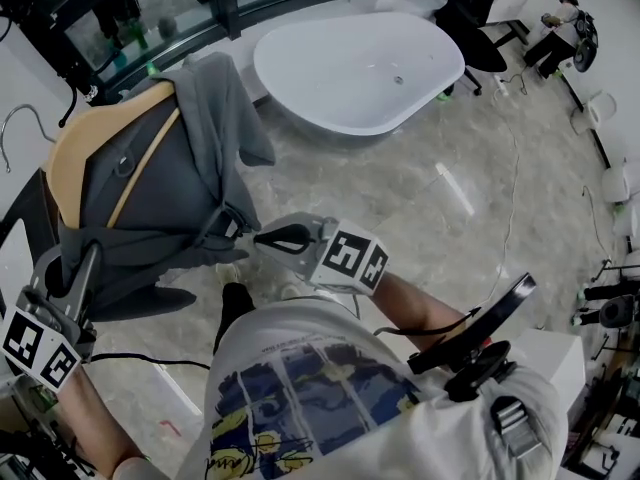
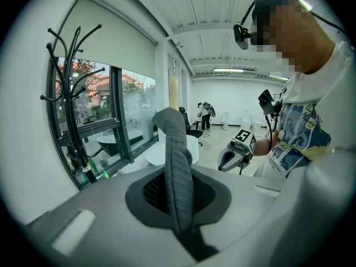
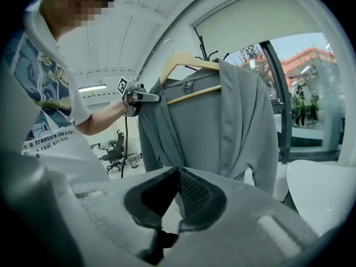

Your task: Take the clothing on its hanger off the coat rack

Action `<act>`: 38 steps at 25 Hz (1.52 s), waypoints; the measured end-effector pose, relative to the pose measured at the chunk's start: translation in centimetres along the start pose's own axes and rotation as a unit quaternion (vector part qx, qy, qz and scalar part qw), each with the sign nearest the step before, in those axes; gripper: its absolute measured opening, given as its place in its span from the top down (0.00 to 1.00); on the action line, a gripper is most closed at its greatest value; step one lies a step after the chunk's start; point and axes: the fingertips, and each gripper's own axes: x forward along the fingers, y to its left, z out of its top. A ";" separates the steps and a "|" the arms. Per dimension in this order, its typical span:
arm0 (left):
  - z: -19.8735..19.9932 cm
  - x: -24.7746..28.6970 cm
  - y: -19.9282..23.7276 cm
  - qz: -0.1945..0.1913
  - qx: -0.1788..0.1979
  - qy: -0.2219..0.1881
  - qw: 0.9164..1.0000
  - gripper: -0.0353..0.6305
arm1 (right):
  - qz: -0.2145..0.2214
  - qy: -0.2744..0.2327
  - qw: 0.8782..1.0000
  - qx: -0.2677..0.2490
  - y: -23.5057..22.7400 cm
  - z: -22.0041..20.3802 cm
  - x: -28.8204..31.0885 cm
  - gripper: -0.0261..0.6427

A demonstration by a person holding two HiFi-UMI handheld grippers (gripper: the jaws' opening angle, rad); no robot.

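Note:
A grey garment [image 1: 160,188] hangs on a wooden hanger [image 1: 75,153] at the left of the head view. The hanger's metal hook [image 1: 22,128] stands free in the air. My left gripper [image 1: 90,258] is shut on a fold of the grey fabric [image 2: 177,160], which runs up between its jaws. The black coat rack [image 2: 72,93] stands by the window, apart from the hanger. My right gripper [image 1: 265,238] is shut with nothing between its jaws, its tips close to the garment's right edge. In the right gripper view the garment [image 3: 222,121] hangs just beyond the jaws [image 3: 178,174].
A white bathtub [image 1: 360,68] lies on the marble floor ahead. A black office chair [image 1: 470,18] stands behind it. Windows [image 2: 128,115] run along the left wall. A cable [image 1: 150,360] trails on the floor near my feet.

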 end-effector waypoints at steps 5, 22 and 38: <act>0.1 0.1 -1.0 -0.004 0.007 -0.001 1.000 0.94 | -0.004 0.000 1.000 -0.004 -0.2 0.3 0.1 0.96; -0.3 0.7 -6.3 -0.027 0.027 0.005 0.999 0.94 | 0.002 -0.006 0.999 -0.040 1.2 0.8 -1.2 0.96; 0.0 1.1 -7.3 -0.041 0.029 0.007 0.999 0.94 | -0.001 -0.009 0.998 -0.058 2.1 1.5 -1.7 0.96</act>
